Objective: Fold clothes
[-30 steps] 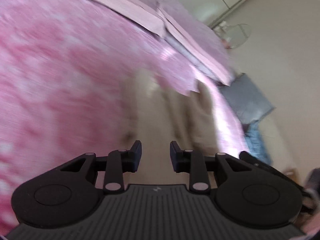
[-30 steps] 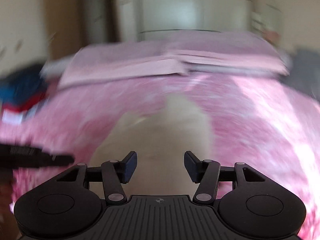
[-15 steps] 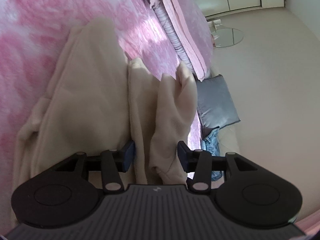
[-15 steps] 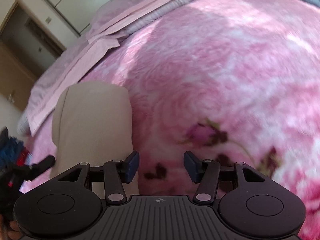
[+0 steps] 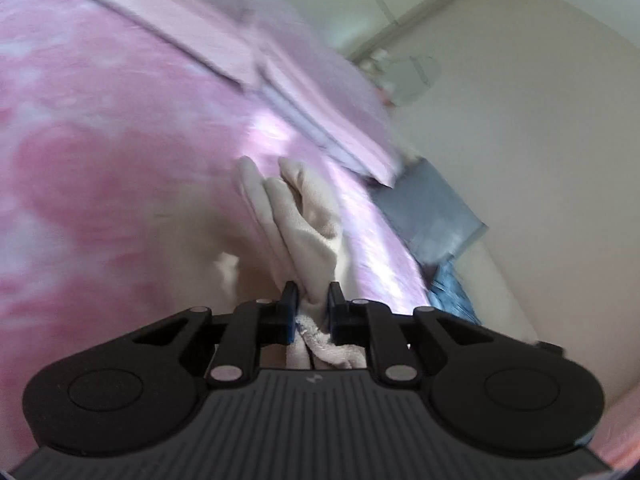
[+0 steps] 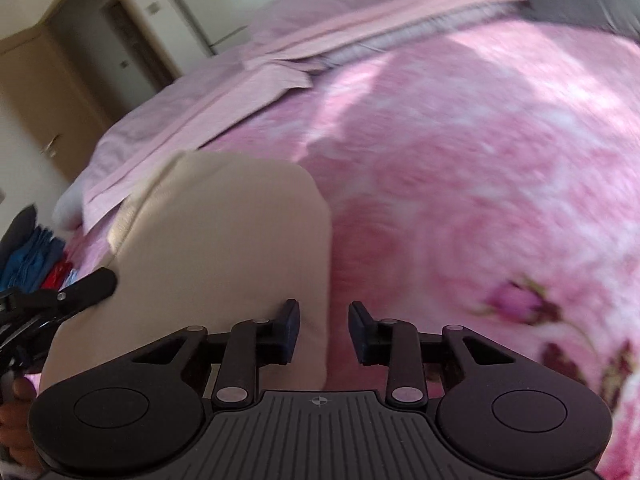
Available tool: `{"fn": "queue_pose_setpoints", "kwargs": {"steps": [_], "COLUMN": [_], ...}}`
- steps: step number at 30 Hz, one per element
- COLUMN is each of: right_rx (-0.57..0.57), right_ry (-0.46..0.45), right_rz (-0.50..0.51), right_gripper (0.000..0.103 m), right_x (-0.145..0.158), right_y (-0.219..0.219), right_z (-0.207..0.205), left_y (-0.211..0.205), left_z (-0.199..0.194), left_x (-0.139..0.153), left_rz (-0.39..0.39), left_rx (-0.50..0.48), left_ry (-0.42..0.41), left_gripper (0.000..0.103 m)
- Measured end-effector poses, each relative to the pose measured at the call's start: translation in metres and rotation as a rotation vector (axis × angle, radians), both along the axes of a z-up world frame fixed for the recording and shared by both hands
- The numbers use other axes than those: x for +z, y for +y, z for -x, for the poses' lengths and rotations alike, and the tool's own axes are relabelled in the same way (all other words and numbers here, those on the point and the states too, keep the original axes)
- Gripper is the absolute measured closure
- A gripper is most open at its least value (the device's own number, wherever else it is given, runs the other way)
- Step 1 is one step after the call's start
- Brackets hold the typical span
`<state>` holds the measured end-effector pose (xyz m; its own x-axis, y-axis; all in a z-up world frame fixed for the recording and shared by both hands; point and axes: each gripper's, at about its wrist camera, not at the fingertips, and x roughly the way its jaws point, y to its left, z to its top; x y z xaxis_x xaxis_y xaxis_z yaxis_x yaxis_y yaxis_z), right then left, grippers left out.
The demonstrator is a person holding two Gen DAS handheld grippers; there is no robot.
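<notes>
L tongs closing, beige garment bunched btwn pads, prob to lift the edge for a fold. R tongs closing on its other edge, not gripped yet. Garment on bed, just ahead of both.

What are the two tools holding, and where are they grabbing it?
The left tool is closing on a bunched fold of the beige garment. The right tool is closing around the garment's edge, not yet pinching it.
</notes>
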<state>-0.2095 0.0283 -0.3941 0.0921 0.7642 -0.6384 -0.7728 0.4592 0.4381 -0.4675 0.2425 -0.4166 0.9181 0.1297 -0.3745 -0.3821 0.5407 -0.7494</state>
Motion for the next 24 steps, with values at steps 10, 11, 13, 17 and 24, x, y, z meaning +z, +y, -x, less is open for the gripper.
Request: {"fn": "queue_pose_setpoints", "kwargs": {"steps": [10,11,13,17,24], "right_rx": [0.058,0.065,0.077,0.074,0.008], "right_ry": [-0.069,-0.075,-0.088,-0.08,0.033], "right_rz": [0.024,0.025,0.021,-0.024,-0.131], "right_gripper": [0.07,0.07,0.07,0.068,0.067], "right_x": [0.0,-0.001,-0.003,-0.005,0.001], "right_y": [0.017,0.018,0.018,0.009,-0.041], "right_z": [0.014,0.014,0.015,0.015,0.014], "left_y": [0.002,0.001,-0.003,-0.013,-0.051], "left_z": [0.02,0.017,0.013,0.017,0.046], "left_x": [-0.033,-0.037,-0.038,-0.026,-0.014], "left_rz": [0.065,0.055,0.026,-0.008,0.044], "left_rx": [0.051,0.062,0.081,0.131,0.171], "left_ry": [-0.046,-0.004,0.048,0.104,0.147], "left_gripper": [0.091,0.091,0.089,0.08,0.054]}}
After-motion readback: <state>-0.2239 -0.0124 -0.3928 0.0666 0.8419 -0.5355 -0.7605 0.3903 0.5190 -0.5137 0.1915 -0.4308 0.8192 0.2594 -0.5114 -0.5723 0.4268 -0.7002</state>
